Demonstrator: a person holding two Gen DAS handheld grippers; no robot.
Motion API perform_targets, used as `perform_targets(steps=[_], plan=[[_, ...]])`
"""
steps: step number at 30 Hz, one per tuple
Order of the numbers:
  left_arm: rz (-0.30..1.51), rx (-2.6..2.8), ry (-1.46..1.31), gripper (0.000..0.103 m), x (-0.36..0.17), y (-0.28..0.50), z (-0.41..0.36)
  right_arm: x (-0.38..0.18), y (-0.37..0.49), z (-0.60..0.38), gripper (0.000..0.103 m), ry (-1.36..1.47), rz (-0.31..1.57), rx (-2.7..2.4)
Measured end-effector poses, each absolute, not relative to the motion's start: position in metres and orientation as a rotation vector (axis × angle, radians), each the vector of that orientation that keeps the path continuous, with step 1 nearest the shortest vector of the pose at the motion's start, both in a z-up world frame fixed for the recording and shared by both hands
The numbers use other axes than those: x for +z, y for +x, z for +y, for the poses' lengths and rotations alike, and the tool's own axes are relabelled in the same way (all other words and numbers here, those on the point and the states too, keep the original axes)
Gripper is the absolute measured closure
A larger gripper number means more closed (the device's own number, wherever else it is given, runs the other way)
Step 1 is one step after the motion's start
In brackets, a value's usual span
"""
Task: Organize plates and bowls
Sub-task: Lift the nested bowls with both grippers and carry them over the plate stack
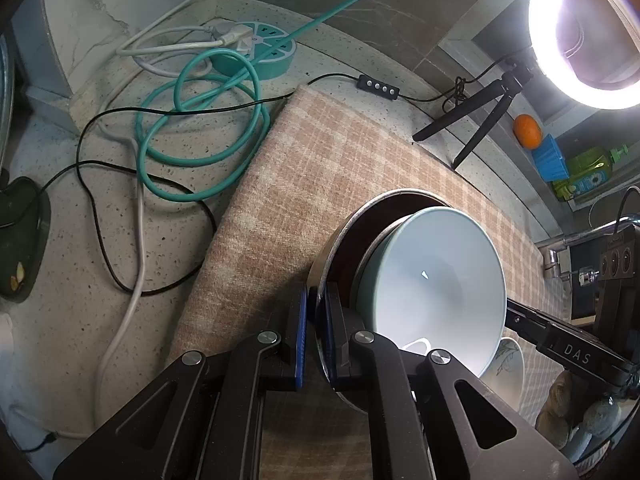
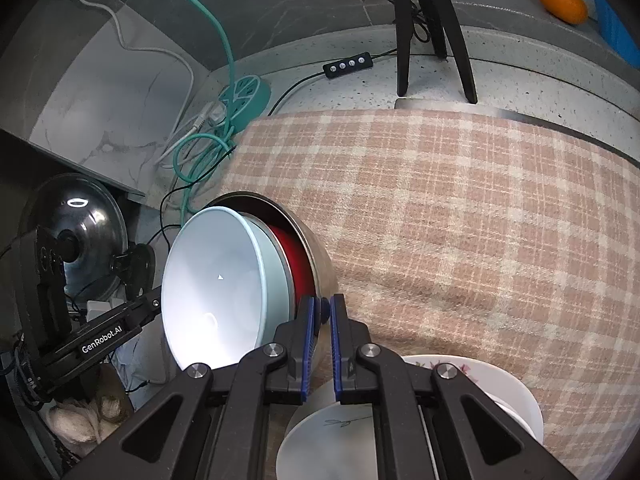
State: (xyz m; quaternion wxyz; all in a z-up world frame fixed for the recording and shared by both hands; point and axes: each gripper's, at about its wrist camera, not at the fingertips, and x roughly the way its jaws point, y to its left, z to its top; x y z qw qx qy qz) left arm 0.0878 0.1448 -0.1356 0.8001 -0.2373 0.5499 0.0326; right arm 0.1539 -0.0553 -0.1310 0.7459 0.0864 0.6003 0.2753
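Observation:
A steel bowl (image 1: 340, 240) holds a red bowl (image 1: 360, 240) and a pale blue bowl (image 1: 436, 280), nested and tilted above the checked cloth (image 1: 320, 168). My left gripper (image 1: 316, 320) is shut on the steel bowl's rim. My right gripper (image 2: 325, 320) is shut on the opposite rim of the steel bowl (image 2: 320, 264), with the red bowl (image 2: 296, 264) and blue bowl (image 2: 216, 288) inside. A white floral plate (image 2: 500, 392) and a white bowl (image 2: 332, 440) sit under the right gripper.
Teal cable (image 1: 192, 128), round power strip (image 1: 260, 48) and black and white cords lie on the counter at the left. A ring light (image 1: 584, 32) on a tripod (image 1: 480, 120) stands behind the cloth. An orange (image 1: 528, 131) and a pot lid (image 2: 76, 236) sit nearby.

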Motion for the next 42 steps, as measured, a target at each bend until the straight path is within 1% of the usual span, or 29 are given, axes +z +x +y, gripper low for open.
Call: perform_targets(steps=[15, 23, 34, 42], plan=[[1.158, 0.079, -0.501, 0.097, -0.122, 0.082, 0.145, -0.116, 0.143, -0.059, 0.095, 0.217, 1.314, 0.615], [1.130, 0.062, -0.490, 0.097, -0.102, 0.075, 0.140, -0.100, 0.136, -0.067, 0.095, 0.231, 1.303, 0.627], [1.099, 0.012, -0.465, 0.097, -0.079, 0.068, 0.114, -0.070, 0.118, -0.097, 0.095, 0.241, 1.264, 0.619], [1.087, -0.037, -0.434, 0.096, -0.066, 0.062, 0.086, -0.061, 0.105, -0.128, 0.095, 0.261, 1.255, 0.595]])
